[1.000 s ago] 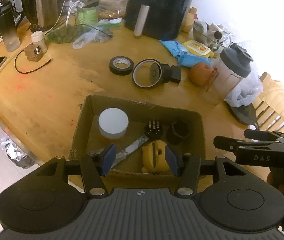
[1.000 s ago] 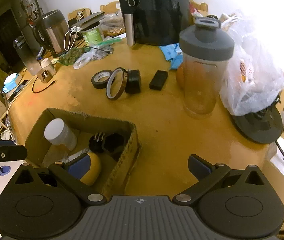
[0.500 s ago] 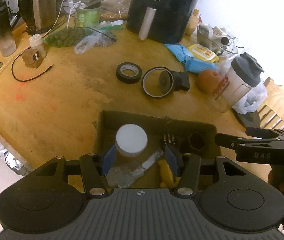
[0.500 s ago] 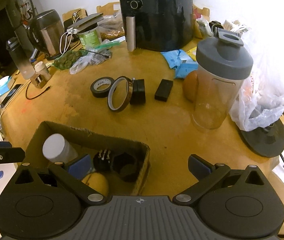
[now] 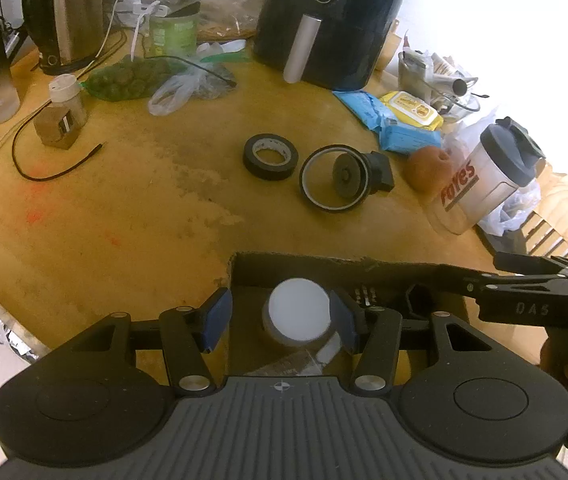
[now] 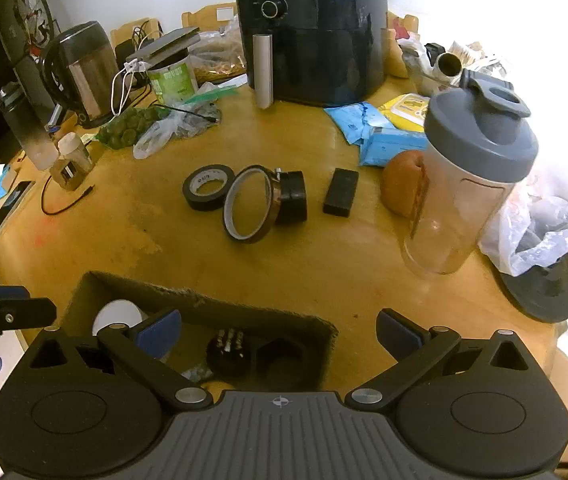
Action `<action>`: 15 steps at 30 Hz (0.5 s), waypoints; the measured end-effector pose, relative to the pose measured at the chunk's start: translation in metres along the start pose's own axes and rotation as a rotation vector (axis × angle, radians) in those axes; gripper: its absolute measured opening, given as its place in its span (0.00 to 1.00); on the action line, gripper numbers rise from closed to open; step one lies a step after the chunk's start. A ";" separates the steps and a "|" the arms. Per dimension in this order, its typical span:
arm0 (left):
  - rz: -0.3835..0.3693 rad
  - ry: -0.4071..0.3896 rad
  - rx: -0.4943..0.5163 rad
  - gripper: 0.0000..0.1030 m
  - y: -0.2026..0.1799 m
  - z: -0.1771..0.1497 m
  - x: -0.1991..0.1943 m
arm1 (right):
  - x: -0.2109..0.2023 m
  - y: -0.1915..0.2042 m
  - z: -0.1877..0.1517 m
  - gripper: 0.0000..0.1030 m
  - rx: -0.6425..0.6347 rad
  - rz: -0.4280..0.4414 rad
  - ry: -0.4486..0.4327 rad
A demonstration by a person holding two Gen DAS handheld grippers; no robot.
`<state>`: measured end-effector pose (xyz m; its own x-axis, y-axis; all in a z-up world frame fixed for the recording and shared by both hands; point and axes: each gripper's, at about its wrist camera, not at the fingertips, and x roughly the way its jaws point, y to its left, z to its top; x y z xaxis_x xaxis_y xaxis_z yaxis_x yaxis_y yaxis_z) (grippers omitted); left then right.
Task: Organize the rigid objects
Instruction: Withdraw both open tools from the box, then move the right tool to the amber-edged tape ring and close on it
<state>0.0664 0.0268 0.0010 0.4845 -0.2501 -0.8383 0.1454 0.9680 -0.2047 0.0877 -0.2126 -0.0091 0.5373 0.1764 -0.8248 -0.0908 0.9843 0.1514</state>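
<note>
A cardboard box (image 5: pixel 323 266) (image 6: pixel 212 304) sits at the table's near edge. It holds a white-lidded jar (image 5: pixel 299 314) (image 6: pixel 118 314), a black plug part (image 6: pixel 228 350) and a black hexagonal piece (image 6: pixel 282 358). My left gripper (image 5: pixel 280 318) is open and empty above the box, its fingers either side of the jar lid. My right gripper (image 6: pixel 278 330) is open and empty over the box's right end. On the table lie a black tape roll (image 5: pixel 270 156) (image 6: pixel 208 186), an amber tape ring (image 5: pixel 329 188) (image 6: pixel 250 202), a black round part (image 6: pixel 291 196) and a small black block (image 6: pixel 340 191).
A shaker bottle (image 6: pixel 467 184), an orange (image 6: pixel 401 188), blue packets (image 6: pixel 371 132) and a plastic bag (image 6: pixel 547 220) stand at the right. An air fryer (image 6: pixel 315 28), a kettle (image 6: pixel 84 72), a green can (image 6: pixel 172 80) and a cable (image 5: pixel 56 160) lie further back.
Both grippers have pulled back toward the near edge, so the box has dropped lower in both views. The yellow object in the box is now hidden behind the grippers.
</note>
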 end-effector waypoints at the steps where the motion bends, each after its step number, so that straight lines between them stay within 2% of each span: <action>1: -0.004 0.002 0.003 0.52 0.002 0.001 0.001 | 0.002 0.002 0.002 1.00 0.002 -0.001 0.001; 15: -0.025 -0.004 0.005 0.52 0.025 0.016 0.011 | 0.028 0.018 0.032 0.98 -0.043 -0.046 -0.009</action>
<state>0.0898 0.0481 -0.0054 0.4839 -0.2738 -0.8312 0.1613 0.9614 -0.2229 0.1280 -0.1903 -0.0121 0.5494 0.1310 -0.8252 -0.1012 0.9908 0.0899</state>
